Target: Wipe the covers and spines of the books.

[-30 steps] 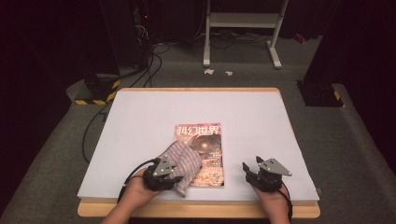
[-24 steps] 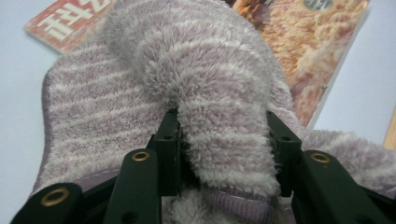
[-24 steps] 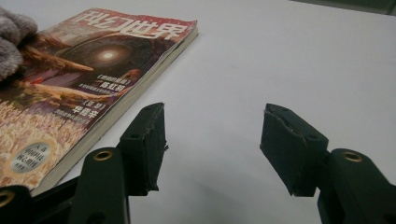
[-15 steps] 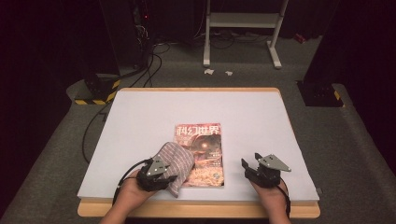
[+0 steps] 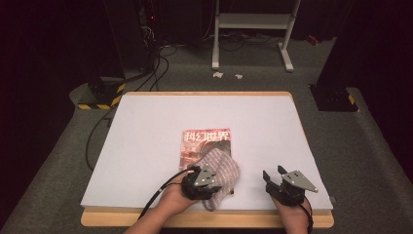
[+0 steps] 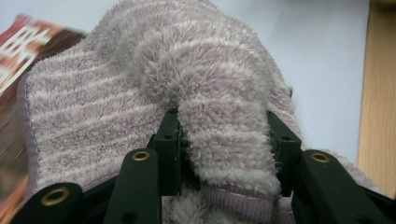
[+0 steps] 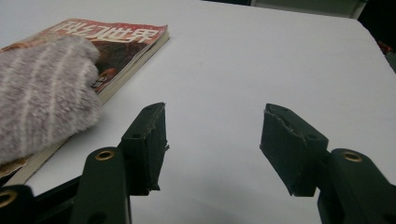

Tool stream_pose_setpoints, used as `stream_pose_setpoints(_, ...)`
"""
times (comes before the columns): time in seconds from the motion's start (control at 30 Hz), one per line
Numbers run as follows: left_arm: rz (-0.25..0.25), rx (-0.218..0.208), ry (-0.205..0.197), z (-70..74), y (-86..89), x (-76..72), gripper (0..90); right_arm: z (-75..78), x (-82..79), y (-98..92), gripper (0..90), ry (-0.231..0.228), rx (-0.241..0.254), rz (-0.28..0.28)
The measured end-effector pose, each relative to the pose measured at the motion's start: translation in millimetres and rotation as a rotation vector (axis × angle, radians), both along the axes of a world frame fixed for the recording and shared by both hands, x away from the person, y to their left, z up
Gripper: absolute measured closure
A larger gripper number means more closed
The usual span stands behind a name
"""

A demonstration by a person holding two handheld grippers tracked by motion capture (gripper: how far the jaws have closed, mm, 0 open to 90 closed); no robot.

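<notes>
A magazine (image 5: 204, 141) with a red cover lies on the white table sheet (image 5: 146, 146), near the front middle. A fluffy grey-lilac striped cloth (image 5: 223, 168) rests on its near right corner. My left gripper (image 5: 208, 181) is shut on a bunched fold of this cloth (image 6: 219, 93), which fills the gap between the jaws (image 6: 224, 140). My right gripper (image 5: 274, 173) stands open over bare sheet to the right of the magazine, with nothing between its jaws (image 7: 215, 135). From there the cloth (image 7: 42, 107) and the magazine (image 7: 121, 42) show on the left.
The table's wooden front edge (image 5: 204, 218) runs just under both hands. Behind the table on the floor stand a white metal frame (image 5: 253, 29), black equipment with cables (image 5: 146, 63) and a yellow-black striped base (image 5: 100, 97).
The left gripper swept the cloth first to the left edge of the magazine, then to the right across its lower cover. The right gripper has barely shifted.
</notes>
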State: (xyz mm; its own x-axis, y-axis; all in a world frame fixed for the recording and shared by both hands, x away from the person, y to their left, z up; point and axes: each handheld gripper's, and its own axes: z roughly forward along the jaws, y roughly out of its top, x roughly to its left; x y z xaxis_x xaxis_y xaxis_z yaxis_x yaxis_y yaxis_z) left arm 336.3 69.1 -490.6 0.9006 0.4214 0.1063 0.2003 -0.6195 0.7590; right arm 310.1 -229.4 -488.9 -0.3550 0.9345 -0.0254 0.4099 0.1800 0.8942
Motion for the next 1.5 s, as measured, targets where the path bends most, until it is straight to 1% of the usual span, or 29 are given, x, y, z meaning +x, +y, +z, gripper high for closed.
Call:
stream_pose_setpoints(0.03,-0.009,0.003,-0.003,0.2,-5.4,1.1,57.4,0.1,0.1,-0.9,40.8,0.002,0.003,-0.003)
stream_pose_setpoints(0.07,-0.022,0.014,-0.008,0.9,-9.0,2.4,57.4,0.0,0.6,-1.3,40.7,0.001,0.004,-0.003)
stream_pose_setpoints(0.13,-0.028,0.006,-0.005,1.0,-12.0,4.6,57.3,-0.4,1.6,-0.3,40.8,0.0,0.003,0.003)
stream_pose_setpoints(0.2,-0.032,0.006,0.007,1.3,-7.7,6.4,57.2,-0.8,2.6,1.9,40.7,0.001,-0.003,0.01)
stream_pose_setpoints(0.23,-0.025,0.007,0.015,1.7,-3.4,6.2,57.1,-0.8,3.5,2.7,40.7,0.002,-0.007,0.013)
stream_pose_setpoints(0.3,-0.009,0.013,0.014,2.0,9.9,5.1,57.1,-0.4,4.9,4.0,40.8,0.001,-0.004,0.017)
stream_pose_setpoints(0.4,0.043,-0.009,0.041,0.5,37.8,2.2,57.1,0.6,6.2,5.2,40.7,-0.003,-0.001,0.022)
stream_pose_setpoints(0.5,0.103,-0.024,0.058,-0.9,68.0,-1.2,57.3,1.7,8.9,6.4,40.7,-0.004,0.005,0.029)
stream_pose_setpoints(0.6,0.159,-0.033,0.058,-2.2,91.8,-5.1,57.5,3.1,12.1,5.5,40.6,-0.006,0.001,0.033)
stream_pose_setpoints(0.63,0.178,-0.036,0.06,-2.4,97.1,-6.1,57.5,3.4,13.1,4.5,40.6,-0.006,0.003,0.034)
stream_pose_setpoints(0.73,0.223,-0.023,0.055,-1.2,108.9,-6.8,57.5,2.2,17.6,0.3,40.6,-0.001,0.012,0.034)
stream_pose_setpoints(0.83,0.264,-0.017,0.06,0.0,117.8,-5.7,57.5,-0.4,21.8,-2.3,40.7,0.009,0.032,0.043)
stream_pose_setpoints(0.9,0.292,-0.01,0.053,0.3,122.2,-5.4,57.5,-3.8,24.4,-2.1,40.6,0.018,0.041,0.059)
stream_pose_setpoints(1.0,0.325,-0.016,0.068,0.5,124.3,-2.3,57.5,-8.2,26.6,-1.0,40.5,0.034,0.044,0.082)
stream_pose_setpoints(1.03,0.335,-0.009,0.068,1.3,123.0,-0.9,57.5,-8.4,27.1,-1.0,40.6,0.034,0.044,0.086)
stream_pose_setpoints(1.13,0.371,0.02,0.054,3.7,117.0,3.8,57.5,-6.5,28.5,-2.5,40.6,0.025,0.063,0.097)
stream_pose_setpoints(1.2,0.386,0.028,0.059,4.8,113.6,8.0,57.5,-4.3,29.2,-3.5,40.7,0.02,0.074,0.101)
stream_pose_setpoints(1.3,0.378,0.044,0.068,5.9,106.4,14.0,57.6,-0.3,28.9,-3.9,40.8,0.005,0.076,0.103)
stream_pose_setpoints(1.37,0.373,0.044,0.08,6.3,101.3,19.8,57.6,2.0,28.4,-4.3,40.9,-0.004,0.081,0.1)
stream_pose_setpoints(1.43,0.364,0.045,0.08,6.1,95.7,26.0,57.5,3.4,28.6,-3.7,41.1,-0.005,0.088,0.096)
stream_pose_setpoints(1.5,0.348,0.041,0.087,5.9,89.3,32.8,57.5,4.0,30.4,-1.4,41.1,-0.005,0.079,0.093)
